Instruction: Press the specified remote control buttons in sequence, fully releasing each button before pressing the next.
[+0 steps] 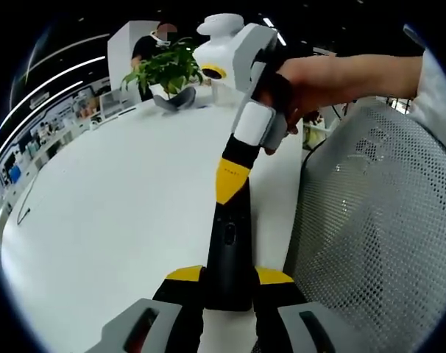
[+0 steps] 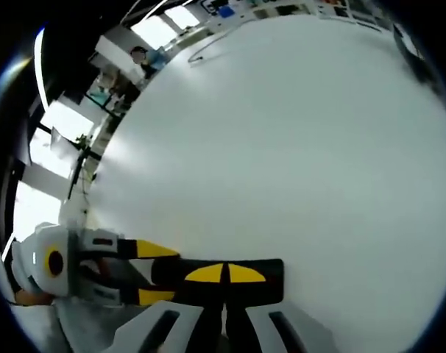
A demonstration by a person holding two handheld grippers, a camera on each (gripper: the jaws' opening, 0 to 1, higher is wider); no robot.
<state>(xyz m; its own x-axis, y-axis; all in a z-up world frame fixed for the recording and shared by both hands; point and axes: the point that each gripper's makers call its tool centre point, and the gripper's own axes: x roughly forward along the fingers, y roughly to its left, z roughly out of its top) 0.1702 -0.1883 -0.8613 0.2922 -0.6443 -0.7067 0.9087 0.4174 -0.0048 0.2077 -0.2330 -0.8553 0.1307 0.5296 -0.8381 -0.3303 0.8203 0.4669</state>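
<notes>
Although the remote control (image 1: 228, 254) is dark and slim, no brand, label or button lettering can be read on it — only a small round button near its middle shows in the left gripper view. There the left gripper (image 1: 229, 278) clamps the remote's near end between its yellow-tipped jaws, holding it out over the white table (image 1: 112, 220). The right gripper (image 1: 231, 180) comes down from above with its yellow tips drawn together into a narrow point, resting on the remote's upper face; a hand (image 1: 311, 84) grips its white body.

In the right gripper view the remote (image 2: 271, 279) lies crosswise, mostly hidden behind the right gripper (image 2: 224, 273), whose yellow tips meet at a thin seam. The left gripper (image 2: 146, 272) enters from the left, gripping the remote's end.

A potted green plant (image 1: 168, 70) stands on the table's far side — a mesh chair back (image 1: 377, 235) sits beside the table edge. The background is too blurred to read.
</notes>
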